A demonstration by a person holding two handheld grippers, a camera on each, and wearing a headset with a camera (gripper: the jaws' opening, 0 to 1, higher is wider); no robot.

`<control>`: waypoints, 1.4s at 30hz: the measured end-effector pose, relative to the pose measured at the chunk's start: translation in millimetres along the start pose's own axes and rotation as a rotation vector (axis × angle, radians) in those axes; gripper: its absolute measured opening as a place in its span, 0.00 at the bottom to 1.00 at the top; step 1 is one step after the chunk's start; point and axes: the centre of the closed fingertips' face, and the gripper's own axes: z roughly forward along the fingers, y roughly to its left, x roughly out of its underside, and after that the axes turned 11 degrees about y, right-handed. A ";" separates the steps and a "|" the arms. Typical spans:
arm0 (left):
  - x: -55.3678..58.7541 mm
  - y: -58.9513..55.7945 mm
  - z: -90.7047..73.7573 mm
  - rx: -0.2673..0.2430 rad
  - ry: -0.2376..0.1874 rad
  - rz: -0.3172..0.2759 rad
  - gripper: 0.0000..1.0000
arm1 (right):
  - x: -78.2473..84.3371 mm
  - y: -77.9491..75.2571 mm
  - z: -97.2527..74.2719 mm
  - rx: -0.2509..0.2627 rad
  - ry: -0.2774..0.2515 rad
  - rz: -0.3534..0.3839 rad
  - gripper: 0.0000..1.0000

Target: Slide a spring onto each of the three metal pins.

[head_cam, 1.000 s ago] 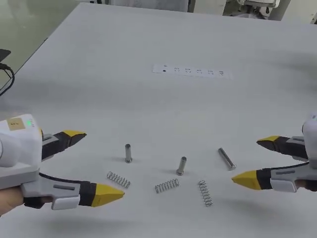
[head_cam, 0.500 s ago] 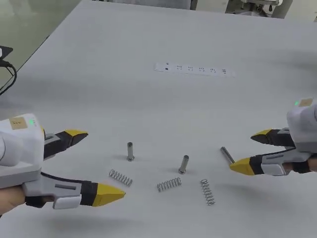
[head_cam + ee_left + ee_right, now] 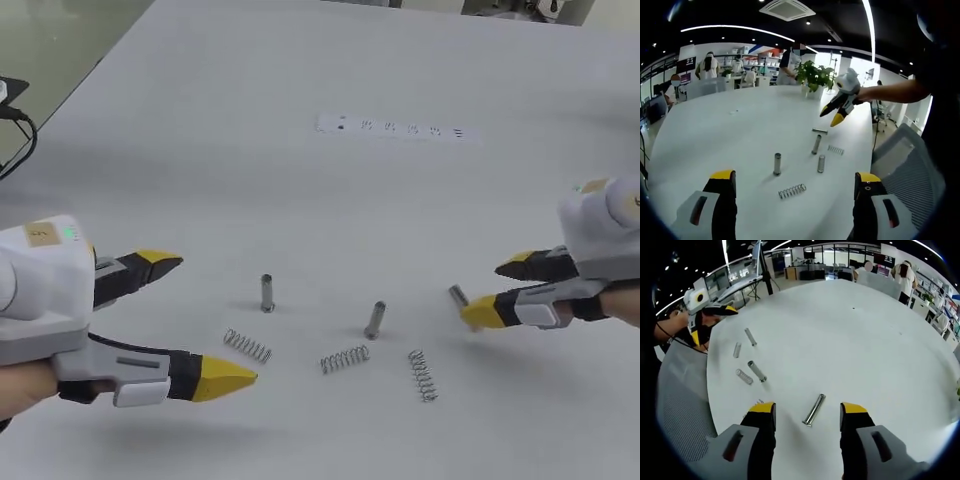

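Note:
Two metal pins stand upright on the white table, one (image 3: 267, 292) at the left and one (image 3: 375, 320) in the middle. A third pin (image 3: 458, 297) (image 3: 814, 409) lies flat at the right. My right gripper (image 3: 497, 290) (image 3: 808, 408) is open, its yellow tips on either side of that lying pin. Three springs lie in front of the pins: left (image 3: 247, 346), middle (image 3: 345, 358), right (image 3: 422, 374). My left gripper (image 3: 195, 320) (image 3: 795, 176) is open and holds nothing, left of the left spring (image 3: 792, 190) and the nearest pin (image 3: 777, 163).
A white power strip (image 3: 400, 129) lies flat further back on the table (image 3: 300, 200). A black cable (image 3: 15, 130) hangs off the table's left edge. In the left gripper view, people and a potted plant (image 3: 815, 77) are beyond the far end.
My right gripper has moved left and now straddles the lying pin. The left gripper has stayed about where it was. The head view has shifted a little.

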 end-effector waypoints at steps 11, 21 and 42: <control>1.9 -1.8 1.2 0.004 0.005 -0.003 0.95 | -5.9 -6.0 21.2 -0.045 0.080 0.099 0.34; 7.9 0.2 -0.5 -0.001 0.013 -0.015 0.95 | -4.9 -15.6 33.2 -0.056 0.141 0.152 0.25; 9.4 -0.4 4.1 0.011 0.026 -0.012 0.92 | 1.6 -18.4 44.5 -0.076 0.211 0.193 0.18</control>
